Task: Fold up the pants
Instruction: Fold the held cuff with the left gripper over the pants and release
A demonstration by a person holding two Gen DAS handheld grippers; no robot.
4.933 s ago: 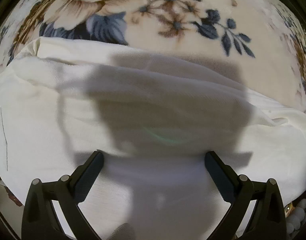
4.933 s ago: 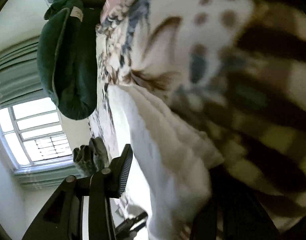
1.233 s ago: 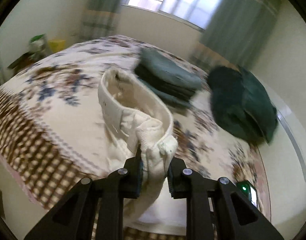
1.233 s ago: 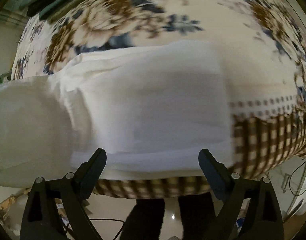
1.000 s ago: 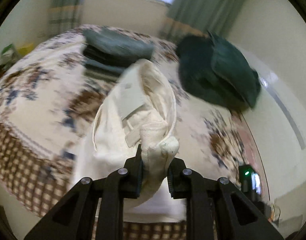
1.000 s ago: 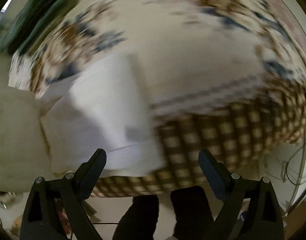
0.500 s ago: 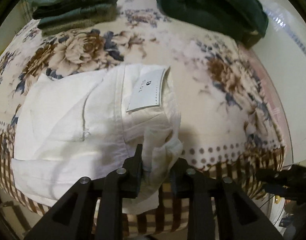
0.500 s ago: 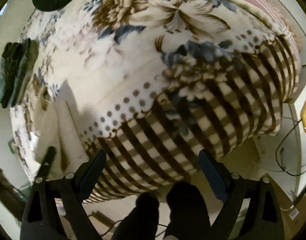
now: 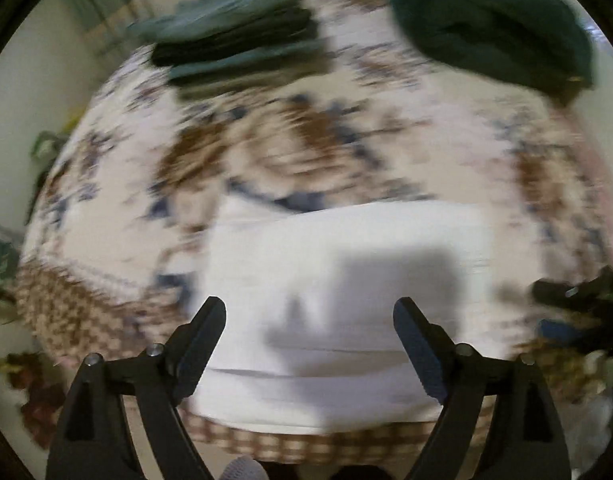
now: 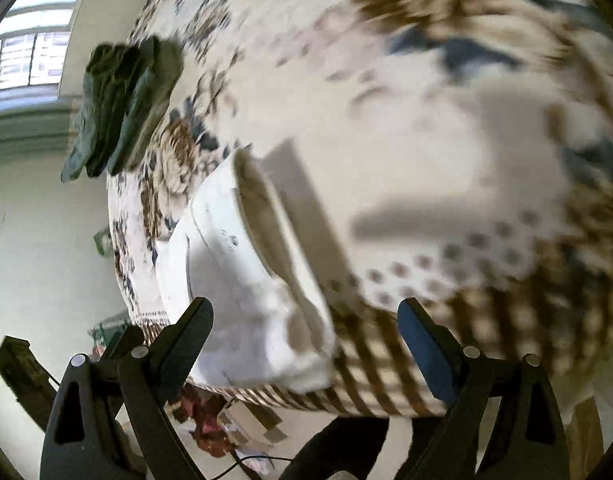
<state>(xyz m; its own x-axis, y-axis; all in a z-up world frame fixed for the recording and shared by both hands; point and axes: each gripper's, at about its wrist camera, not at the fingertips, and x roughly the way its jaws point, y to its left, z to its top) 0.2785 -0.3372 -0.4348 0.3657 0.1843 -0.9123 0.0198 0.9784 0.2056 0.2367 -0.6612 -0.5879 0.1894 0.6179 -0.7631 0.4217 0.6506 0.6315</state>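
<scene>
The white pants (image 9: 338, 296) lie folded in a flat bundle at the near edge of the floral bedspread (image 9: 306, 152). My left gripper (image 9: 309, 320) is open and empty, hovering just above and in front of the bundle. In the right wrist view the pants (image 10: 242, 272) lie at lower left on the bed edge. My right gripper (image 10: 304, 320) is open and empty, off to the right of the bundle. Both views are motion blurred.
A stack of folded dark green pants (image 9: 234, 52) sits at the far side of the bed, also in the right wrist view (image 10: 118, 104). A dark green heap (image 9: 490, 28) lies at far right. The checked blanket border (image 10: 466, 344) hangs over the bed edge.
My left gripper has let go of the white pants and opened; the bundle now lies flat on the bed. Both grippers have swung, with the right view now taking in the pants.
</scene>
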